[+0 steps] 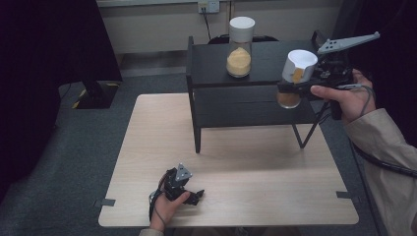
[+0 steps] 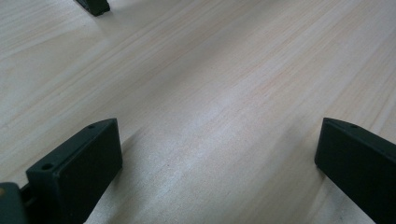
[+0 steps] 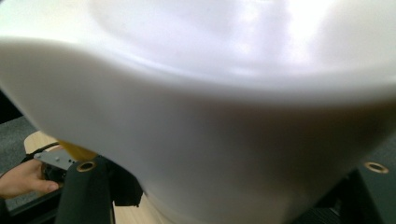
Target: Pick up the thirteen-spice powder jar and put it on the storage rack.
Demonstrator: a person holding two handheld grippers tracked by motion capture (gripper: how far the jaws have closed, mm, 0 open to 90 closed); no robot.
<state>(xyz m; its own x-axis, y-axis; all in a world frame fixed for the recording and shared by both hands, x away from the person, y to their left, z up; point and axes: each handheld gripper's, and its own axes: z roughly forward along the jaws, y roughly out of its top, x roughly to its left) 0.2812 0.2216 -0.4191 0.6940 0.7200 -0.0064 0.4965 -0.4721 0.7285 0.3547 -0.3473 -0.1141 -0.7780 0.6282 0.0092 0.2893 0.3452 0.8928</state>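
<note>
My right gripper (image 1: 295, 88) pinches the white-lidded jar (image 1: 296, 73) beside the shelf (image 1: 255, 98) for placing, while my left gripper (image 1: 189, 196) rests spread on the counter (image 1: 246, 167).

The high view looks down on the whole table (image 1: 236, 147) from above. The left gripper view sits very close to the same table (image 2: 210, 93). The right gripper view is pressed close against a white jar (image 3: 210, 116).
</note>
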